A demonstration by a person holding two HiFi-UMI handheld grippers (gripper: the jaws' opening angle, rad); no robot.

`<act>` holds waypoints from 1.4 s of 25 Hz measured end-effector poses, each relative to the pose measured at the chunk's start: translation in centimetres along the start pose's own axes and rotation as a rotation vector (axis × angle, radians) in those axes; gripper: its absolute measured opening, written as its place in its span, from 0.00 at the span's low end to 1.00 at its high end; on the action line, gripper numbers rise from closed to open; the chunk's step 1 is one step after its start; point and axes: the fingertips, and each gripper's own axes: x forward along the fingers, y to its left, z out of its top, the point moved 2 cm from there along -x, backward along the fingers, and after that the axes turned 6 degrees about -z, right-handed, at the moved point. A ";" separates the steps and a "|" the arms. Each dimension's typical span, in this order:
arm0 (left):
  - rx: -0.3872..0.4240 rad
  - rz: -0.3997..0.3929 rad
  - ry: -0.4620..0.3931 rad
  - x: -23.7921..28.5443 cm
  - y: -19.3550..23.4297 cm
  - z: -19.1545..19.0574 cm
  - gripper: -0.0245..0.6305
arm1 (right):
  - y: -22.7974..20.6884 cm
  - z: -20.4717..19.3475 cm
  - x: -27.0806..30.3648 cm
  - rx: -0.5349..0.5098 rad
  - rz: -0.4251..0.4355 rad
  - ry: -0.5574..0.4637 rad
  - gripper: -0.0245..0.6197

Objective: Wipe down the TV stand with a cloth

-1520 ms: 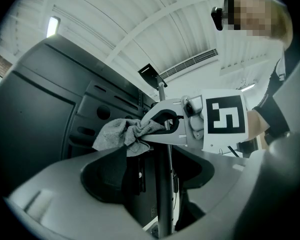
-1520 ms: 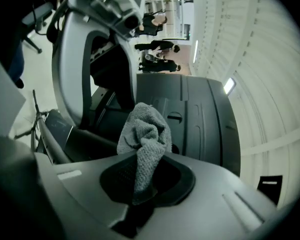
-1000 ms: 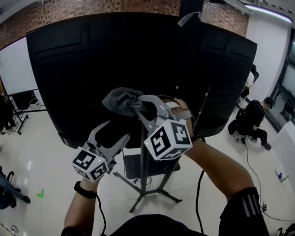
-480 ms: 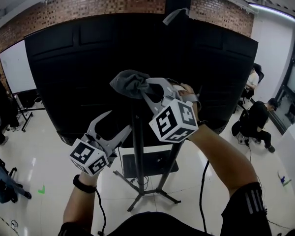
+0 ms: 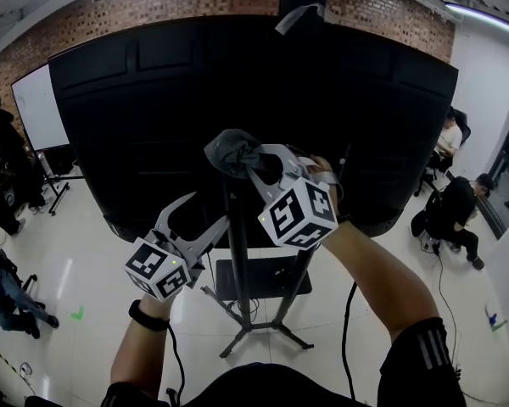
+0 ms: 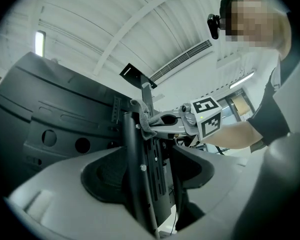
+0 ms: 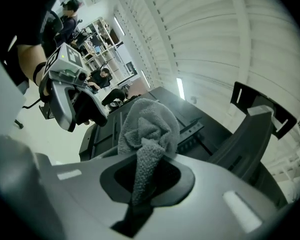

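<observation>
The TV stand's black pole (image 5: pixel 235 236) rises behind the big black TV back (image 5: pixel 127 117). My right gripper (image 5: pixel 254 161) is shut on a crumpled grey cloth (image 5: pixel 232 149), which it holds against the top part of the pole. In the right gripper view the cloth (image 7: pixel 149 126) bulges out of the right gripper (image 7: pixel 146 181). My left gripper (image 5: pixel 197 220) is lower and to the left, open, with its jaws spread wide. In the left gripper view the pole (image 6: pixel 132 154) runs up between the jaws without touching the pads, with the cloth (image 6: pixel 146 122) above.
The stand's splayed legs (image 5: pixel 259 333) and a dark shelf plate (image 5: pixel 263 278) sit on the glossy white floor. A cable (image 5: pixel 348 329) hangs at the right. A whiteboard (image 5: pixel 38 108) stands at the left. People sit at the right (image 5: pixel 458 214) and at the left (image 5: pixel 4 155).
My right gripper has carried the cloth up and a little right along the pole. The left gripper has kept its place beside the pole, still spread.
</observation>
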 end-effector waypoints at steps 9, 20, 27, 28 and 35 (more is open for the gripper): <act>-0.033 0.024 0.044 -0.5 -0.7 -2.8 0.51 | 5.1 -3.3 -0.1 0.034 0.113 0.039 0.08; -0.090 0.016 0.088 -1.7 -0.8 -6.8 0.51 | 11.4 -7.5 -0.1 0.126 0.213 0.116 0.08; -0.116 -0.027 0.140 -2.5 -1.4 -10.4 0.51 | 15.2 -9.2 -0.5 0.159 0.244 0.166 0.08; -0.120 -0.034 0.148 -2.6 -1.4 -10.9 0.51 | 15.7 -9.4 -0.4 0.165 0.248 0.171 0.08; -0.176 -0.103 0.208 -3.7 -2.4 -15.4 0.51 | 19.8 -10.8 -1.0 0.209 0.282 0.238 0.08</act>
